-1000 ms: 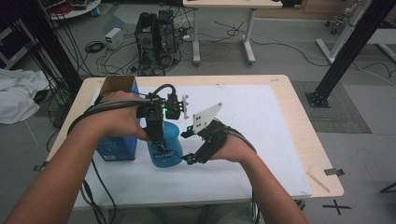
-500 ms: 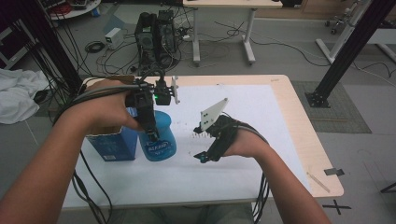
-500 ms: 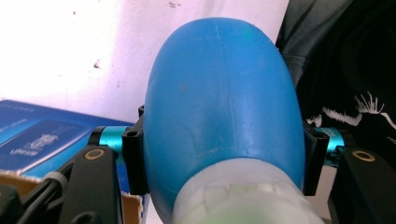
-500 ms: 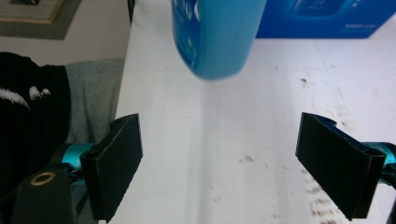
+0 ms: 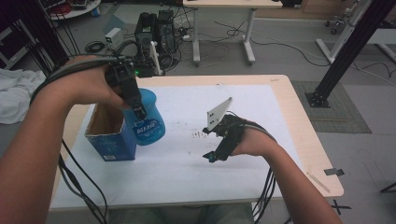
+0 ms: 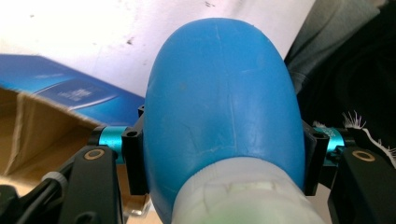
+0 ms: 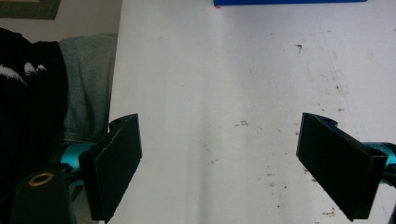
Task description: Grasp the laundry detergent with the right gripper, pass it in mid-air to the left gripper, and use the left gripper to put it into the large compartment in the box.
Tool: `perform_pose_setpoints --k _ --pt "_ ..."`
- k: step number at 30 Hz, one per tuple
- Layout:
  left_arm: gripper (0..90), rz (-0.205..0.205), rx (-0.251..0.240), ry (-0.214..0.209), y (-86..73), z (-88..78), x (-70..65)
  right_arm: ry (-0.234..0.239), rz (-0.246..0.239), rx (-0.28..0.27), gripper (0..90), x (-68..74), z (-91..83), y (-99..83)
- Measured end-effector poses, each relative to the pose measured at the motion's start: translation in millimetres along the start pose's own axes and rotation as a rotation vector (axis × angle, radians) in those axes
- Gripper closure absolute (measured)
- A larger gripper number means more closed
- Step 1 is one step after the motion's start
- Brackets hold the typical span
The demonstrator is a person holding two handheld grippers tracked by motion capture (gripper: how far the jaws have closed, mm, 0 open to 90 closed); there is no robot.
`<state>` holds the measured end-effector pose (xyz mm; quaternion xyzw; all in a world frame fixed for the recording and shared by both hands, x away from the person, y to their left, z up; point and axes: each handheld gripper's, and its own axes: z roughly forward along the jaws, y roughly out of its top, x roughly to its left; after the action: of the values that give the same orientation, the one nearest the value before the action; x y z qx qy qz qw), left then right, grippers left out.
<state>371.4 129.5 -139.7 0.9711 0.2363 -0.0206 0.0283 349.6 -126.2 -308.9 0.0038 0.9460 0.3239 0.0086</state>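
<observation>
The left gripper (image 5: 133,100) clamps a blue bottle (image 5: 148,122), its 2 jaws pressed against opposite sides of the body. In the left gripper view the bottle (image 6: 222,107) sits between the jaws, with its whitish cap end nearest the camera. The bottle hangs tilted above the white sheet (image 5: 187,163), near the table's left edge. Just beside it, on its left, stands an open blue box (image 5: 108,135) with a bare cardboard inside.

The right gripper (image 5: 219,144) rests low over the middle of the sheet, well apart from the bottle. Its jaws stand wide apart with nothing between them, above the speckled sheet (image 7: 224,93).
</observation>
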Motion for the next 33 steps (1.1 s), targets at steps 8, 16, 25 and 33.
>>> perform_pose_setpoints --k 8,16,25,33 --pt "37.8 -0.099 -0.031 0.009 -13.3 -22.0 15.4 -0.008 0.019 -0.005 13.3 -2.0 0.1 -3.0" --pt "37.8 -0.223 -0.079 0.010 -35.0 -40.0 32.8 0.003 0.025 0.006 13.3 -5.5 0.8 -5.0" --pt "37.8 -0.322 -0.083 0.018 -57.0 -50.6 51.6 0.005 0.029 0.002 13.3 -7.8 2.8 -5.0" --pt "37.8 -0.404 -0.066 0.030 -69.0 -45.2 68.6 0.009 0.036 0.016 13.3 -10.1 5.8 -4.5"
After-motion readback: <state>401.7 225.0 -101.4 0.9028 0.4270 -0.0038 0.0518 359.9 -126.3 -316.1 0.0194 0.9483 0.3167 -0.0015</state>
